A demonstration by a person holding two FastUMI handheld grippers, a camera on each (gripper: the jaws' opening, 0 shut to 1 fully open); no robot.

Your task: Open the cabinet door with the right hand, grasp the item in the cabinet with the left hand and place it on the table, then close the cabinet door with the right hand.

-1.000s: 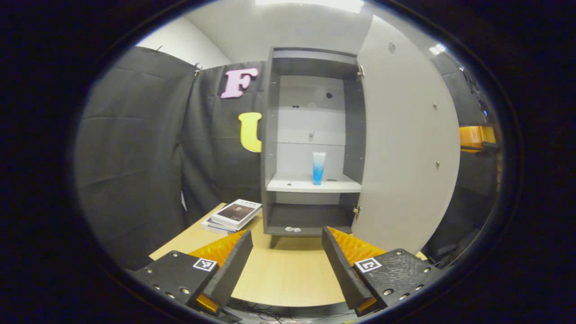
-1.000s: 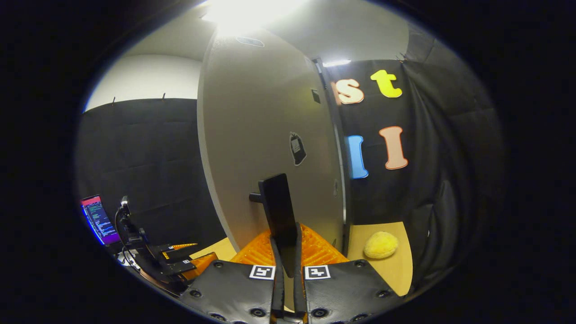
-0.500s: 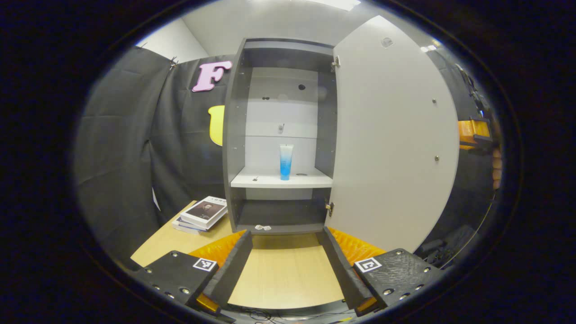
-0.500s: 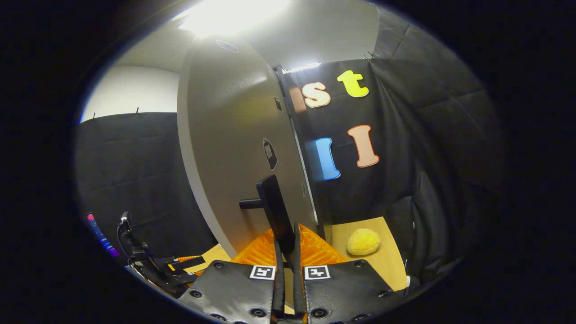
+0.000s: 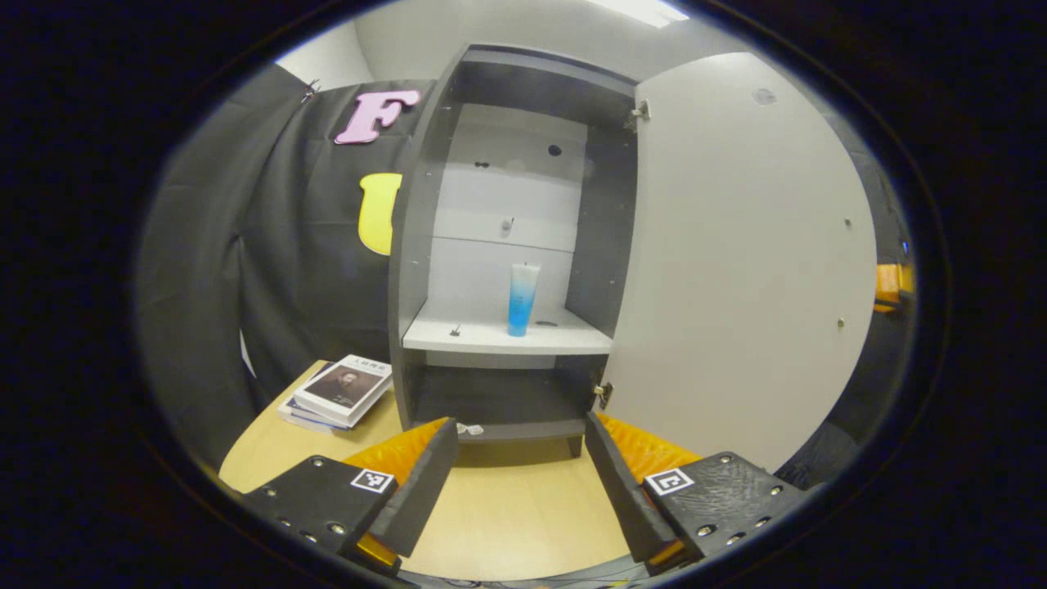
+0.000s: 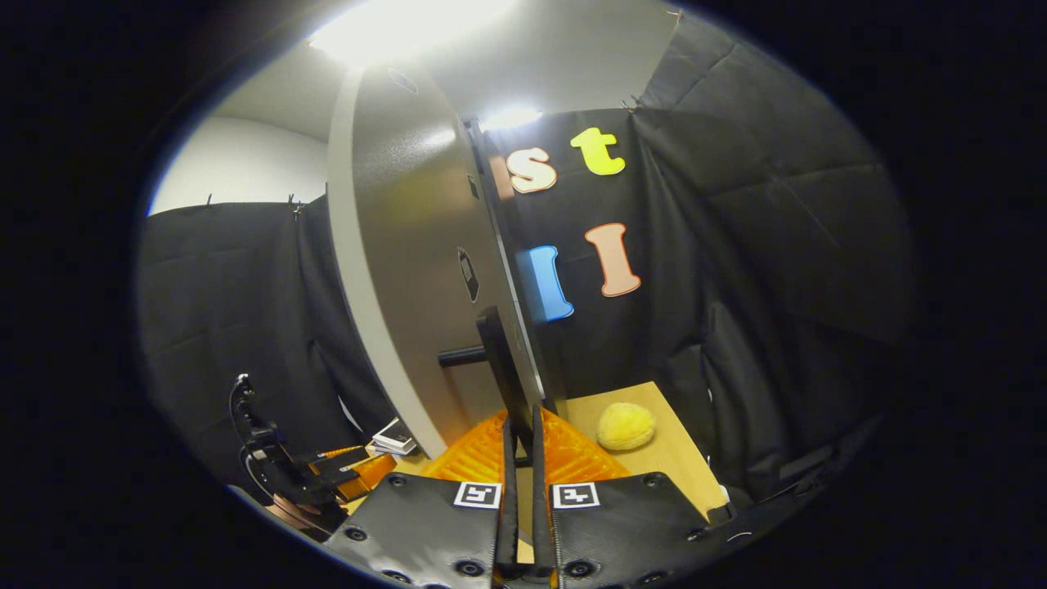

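Note:
In the left gripper view a grey cabinet [image 5: 425, 245] stands on the table with its white door [image 5: 736, 270] swung wide to the right. A blue and white tube [image 5: 521, 299] stands upright on the middle shelf [image 5: 458, 337]. My left gripper [image 5: 515, 483] is open, low over the table in front of the cabinet and well short of the tube. In the right gripper view my right gripper [image 6: 519, 433] is shut on the dark door handle [image 6: 501, 376] of the door [image 6: 409, 262]. The left gripper [image 6: 327, 478] shows at the lower left there.
A stack of books [image 5: 339, 391] lies on the wooden table [image 5: 507, 515] left of the cabinet. A small white item [image 5: 470, 428] sits on the cabinet's bottom shelf. A yellow plush ball [image 6: 626, 425] rests on the table behind the door, near the black cloth wall.
The door has swung further open with my right gripper holding its handle. My left gripper has moved closer to the cabinet and stayed open.

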